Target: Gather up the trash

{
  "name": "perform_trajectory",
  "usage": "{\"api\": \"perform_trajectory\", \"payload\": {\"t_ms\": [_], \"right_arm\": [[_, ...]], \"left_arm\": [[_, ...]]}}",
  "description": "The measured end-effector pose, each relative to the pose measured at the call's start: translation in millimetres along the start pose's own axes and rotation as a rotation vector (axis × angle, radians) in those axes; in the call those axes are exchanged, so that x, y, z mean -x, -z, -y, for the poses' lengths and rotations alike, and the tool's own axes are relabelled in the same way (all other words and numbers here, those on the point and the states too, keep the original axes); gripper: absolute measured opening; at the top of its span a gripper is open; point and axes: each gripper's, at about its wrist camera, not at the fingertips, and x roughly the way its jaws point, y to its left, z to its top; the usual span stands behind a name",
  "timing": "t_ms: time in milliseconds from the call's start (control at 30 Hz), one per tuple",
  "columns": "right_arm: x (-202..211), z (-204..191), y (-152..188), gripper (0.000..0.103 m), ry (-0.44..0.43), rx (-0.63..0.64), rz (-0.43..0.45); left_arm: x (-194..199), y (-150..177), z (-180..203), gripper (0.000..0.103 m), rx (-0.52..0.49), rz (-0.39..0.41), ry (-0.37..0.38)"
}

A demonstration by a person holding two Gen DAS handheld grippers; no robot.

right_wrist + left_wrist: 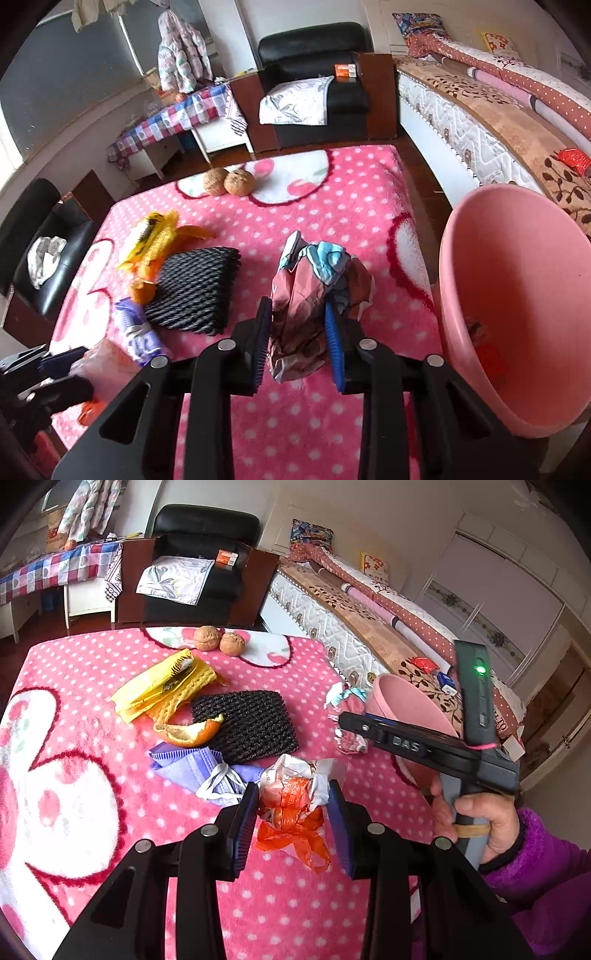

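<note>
Left tool (291, 812): clamped on crumpled orange-white wrapper (295, 794), just above desk (92, 664) with pink dotted cover.
Right tool (299, 325): clamped on crumpled brown-blue wrapper (314, 288), left of pink bin (517, 295).
Relative to black mesh pad (247, 727):
- orange peel (192, 733) touching left edge;
- purple mask (195, 771) near front-left;
- yellow packaging (162, 686) behind-left;
- two walnuts (219, 640) well behind;
- pink bin well right, at desk edge.

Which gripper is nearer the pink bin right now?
Right. The right gripper, holding a crumpled brown wrapper, sits just beside the pink bin; the left gripper is further away.
</note>
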Motion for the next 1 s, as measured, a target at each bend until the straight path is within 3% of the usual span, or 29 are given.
{"api": "perform_trajectory", "payload": {"t_ms": [333, 600, 1000], "right_arm": [[34.3, 3.6, 2.4, 0.029, -0.076, 0.004, 0.068], [60.6, 10.2, 1.3, 0.029, -0.075, 0.017, 0.138], [89.5, 54.0, 0.3, 0.029, -0.041, -0.085, 0.21]], "left_arm": [[-0.1, -12.5, 9.8, 0.037, 0.025, 0.028, -0.036], [-1.3, -28.6, 21.6, 0.037, 0.028, 0.062, -0.063], [-7.7, -55.0, 51.9, 0.037, -0.019, 0.097, -0.073]]}}
